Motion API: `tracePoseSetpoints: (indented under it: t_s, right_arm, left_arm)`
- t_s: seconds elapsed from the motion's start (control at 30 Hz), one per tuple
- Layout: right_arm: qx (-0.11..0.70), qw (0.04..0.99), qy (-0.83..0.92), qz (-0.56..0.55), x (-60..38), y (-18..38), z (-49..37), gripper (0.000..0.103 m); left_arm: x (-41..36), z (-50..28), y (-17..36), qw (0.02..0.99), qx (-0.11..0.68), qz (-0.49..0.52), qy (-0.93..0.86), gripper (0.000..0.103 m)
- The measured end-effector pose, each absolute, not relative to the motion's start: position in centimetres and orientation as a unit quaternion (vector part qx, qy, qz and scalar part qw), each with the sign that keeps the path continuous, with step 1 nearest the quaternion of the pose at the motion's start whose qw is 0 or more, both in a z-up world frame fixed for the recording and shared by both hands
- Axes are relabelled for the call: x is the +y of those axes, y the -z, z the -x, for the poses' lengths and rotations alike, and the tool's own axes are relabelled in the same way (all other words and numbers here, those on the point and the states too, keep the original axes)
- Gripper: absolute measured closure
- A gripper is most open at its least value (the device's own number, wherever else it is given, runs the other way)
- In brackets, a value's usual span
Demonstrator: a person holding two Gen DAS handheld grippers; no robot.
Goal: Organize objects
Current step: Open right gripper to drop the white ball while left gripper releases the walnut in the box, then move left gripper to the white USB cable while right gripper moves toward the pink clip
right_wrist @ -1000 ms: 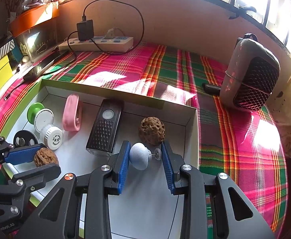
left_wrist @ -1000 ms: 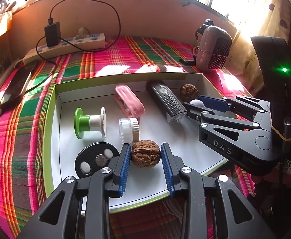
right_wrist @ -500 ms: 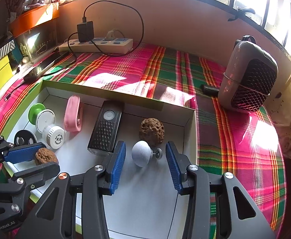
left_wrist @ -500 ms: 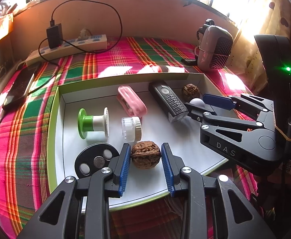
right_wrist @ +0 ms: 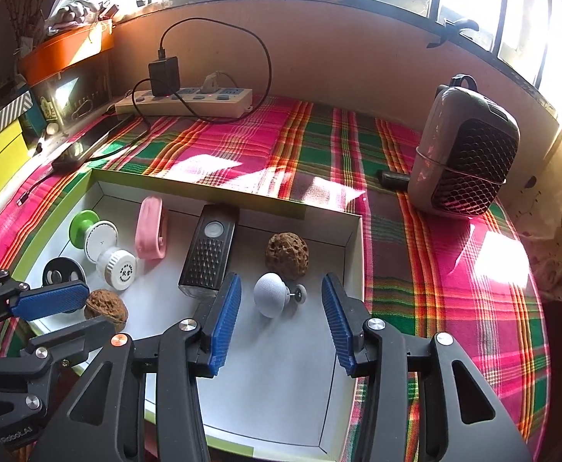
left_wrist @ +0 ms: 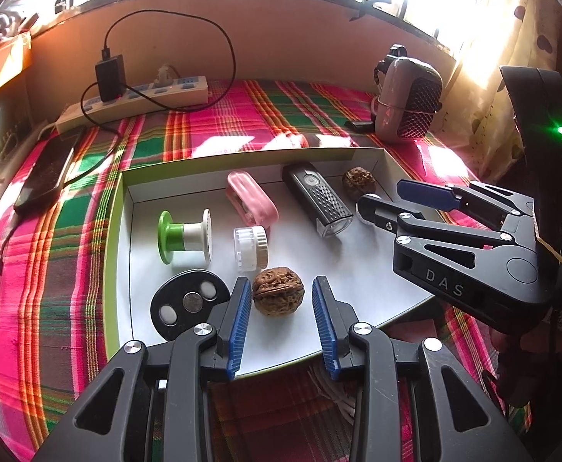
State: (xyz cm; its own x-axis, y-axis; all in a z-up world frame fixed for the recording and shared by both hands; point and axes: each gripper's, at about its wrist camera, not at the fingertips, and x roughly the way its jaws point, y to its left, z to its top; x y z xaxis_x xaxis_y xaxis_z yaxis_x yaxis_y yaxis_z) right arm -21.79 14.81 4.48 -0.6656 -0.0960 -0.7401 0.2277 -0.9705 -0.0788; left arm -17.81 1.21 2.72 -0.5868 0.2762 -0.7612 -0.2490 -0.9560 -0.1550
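Walnuts (left_wrist: 278, 290): two in tray (left_wrist: 124, 231), one knob (right_wrist: 271, 294); both grippers' jaws open, empty.

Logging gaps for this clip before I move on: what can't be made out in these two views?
- White knob, left wrist view: mostly hidden behind the right gripper.
- Cap print on the small white jar, right wrist view: too small to read.
- Tray near edge, both views: covered by gripper bodies.
- Window panes: blown out by sunlight.

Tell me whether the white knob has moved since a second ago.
No. The white knob sits as before beside the pitted nut; the right hand-held gripper has just been opening around it.
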Motion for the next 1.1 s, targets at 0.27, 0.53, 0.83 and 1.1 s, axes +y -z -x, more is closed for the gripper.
tracePoseSetpoints:
  t_s: [0.27,0.53,0.83,1.1]
  right_arm:
    - [0.077,0.091,0.913,-0.39,15.0,-5.3,20.5,0.058]
    - [0.072,0.094,0.918,-0.378,15.2,-6.2,18.9,0.058]
    - [0.063,0.095,0.923,-0.367,15.9,-6.8,16.0,0.057]
    - [0.051,0.096,0.926,-0.363,16.8,-6.9,13.4,0.057]
  left_arm:
    - [1.2,16.7,-3.4,0.144,-0.016,0.422,-0.895,0.072]
    - [1.2,15.0,-4.4,0.136,-0.004,0.407,-0.903,0.072]
    - [0.7,13.0,-4.6,0.135,-0.016,0.413,-0.901,0.071]
    - [1.2,11.2,-3.8,0.144,-0.027,0.429,-0.891,0.071]
